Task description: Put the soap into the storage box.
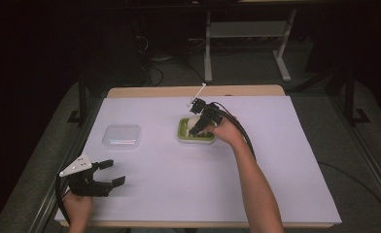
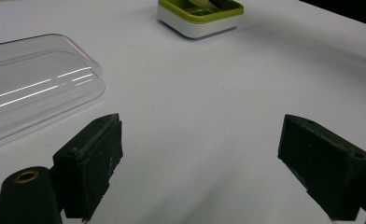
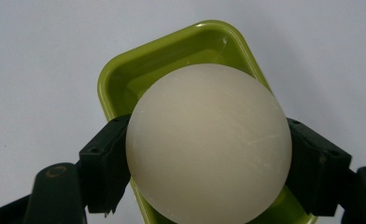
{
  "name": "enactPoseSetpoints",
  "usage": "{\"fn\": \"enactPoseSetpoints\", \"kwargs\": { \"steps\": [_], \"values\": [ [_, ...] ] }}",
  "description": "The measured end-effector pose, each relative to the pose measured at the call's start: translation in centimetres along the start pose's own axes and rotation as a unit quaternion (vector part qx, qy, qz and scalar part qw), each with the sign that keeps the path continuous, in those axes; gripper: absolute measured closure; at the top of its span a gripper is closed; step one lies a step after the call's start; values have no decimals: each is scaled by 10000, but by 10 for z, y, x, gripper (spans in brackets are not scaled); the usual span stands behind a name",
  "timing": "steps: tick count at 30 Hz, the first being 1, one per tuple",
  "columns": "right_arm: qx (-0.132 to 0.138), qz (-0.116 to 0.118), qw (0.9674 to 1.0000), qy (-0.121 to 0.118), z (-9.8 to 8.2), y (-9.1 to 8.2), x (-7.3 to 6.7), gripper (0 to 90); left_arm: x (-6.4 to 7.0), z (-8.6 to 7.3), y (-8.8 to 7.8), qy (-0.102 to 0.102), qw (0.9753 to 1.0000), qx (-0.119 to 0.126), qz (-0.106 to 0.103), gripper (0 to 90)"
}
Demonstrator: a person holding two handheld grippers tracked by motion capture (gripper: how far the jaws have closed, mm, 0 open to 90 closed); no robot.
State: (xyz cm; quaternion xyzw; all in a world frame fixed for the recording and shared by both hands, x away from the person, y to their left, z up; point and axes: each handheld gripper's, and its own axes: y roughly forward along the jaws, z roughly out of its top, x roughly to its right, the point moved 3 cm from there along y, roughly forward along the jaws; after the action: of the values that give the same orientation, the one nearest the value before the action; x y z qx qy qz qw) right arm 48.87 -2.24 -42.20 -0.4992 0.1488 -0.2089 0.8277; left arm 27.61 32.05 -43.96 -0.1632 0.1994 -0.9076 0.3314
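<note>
Right gripper (image 3: pixel 209 163) has its jaws clamped on both sides of a cream ball (image 3: pixel 208 144), holding it right over the green tray (image 3: pixel 125 79) mid-table. Left gripper (image 2: pixel 200 158) sits near the table's front left corner, jaws spread wide with nothing between them, just beside a clear plastic lid (image 2: pixel 31 84).

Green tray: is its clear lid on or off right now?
Off. The clear lid lies flat on the table, apart from the green tray, whose open top shows under the white ball held by the right gripper.
</note>
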Motion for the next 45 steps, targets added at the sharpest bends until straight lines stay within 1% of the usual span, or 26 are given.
{"fn": "enactPoseSetpoints", "kwargs": {
  "steps": [3, 7, 8, 10, 30, 33, 42, 43, 44, 45],
  "values": [
    [-67, 1, 10000, 18, -1, 1, 0, 232, 0, 0, 0, 8, 10000, -6, 1, 132],
    [-74, 15, 10000, 34, -1, 3, 0, 232, 0, 0, 0, 15, 10000, -11, 4, 133],
    [-92, -14, 10000, 17, 0, 4, -1, 232, 0, 0, 0, 12, 10000, -12, 10, 132],
    [-100, 27, 9999, 31, 0, 5, -1, 232, 0, 0, 0, 7, 10000, -11, 9, 133],
    [-131, -43, 9999, 38, 0, 5, -1, 231, 0, 0, -1, 17, 10000, -14, 15, 133],
    [-87, -39, 9999, 36, 1, 5, -1, 231, 0, 0, -1, 15, 10000, -11, 12, 133],
    [-132, -63, 9999, 39, 0, 5, -1, 230, 0, 0, -1, 3, 10000, 0, 16, 133],
    [-100, -76, 9999, 20, 0, 5, -1, 240, 0, 0, -1, 20, 10000, -9, 19, 133],
    [-11, -44, 10000, 11, 1, 3, 0, 249, 0, 0, -1, 24, 10000, -11, 20, 132],
    [78, -13, 10000, 57, 2, 0, -1, 271, 0, 0, -1, 24, 10000, -11, 20, 133]
  ]
}}
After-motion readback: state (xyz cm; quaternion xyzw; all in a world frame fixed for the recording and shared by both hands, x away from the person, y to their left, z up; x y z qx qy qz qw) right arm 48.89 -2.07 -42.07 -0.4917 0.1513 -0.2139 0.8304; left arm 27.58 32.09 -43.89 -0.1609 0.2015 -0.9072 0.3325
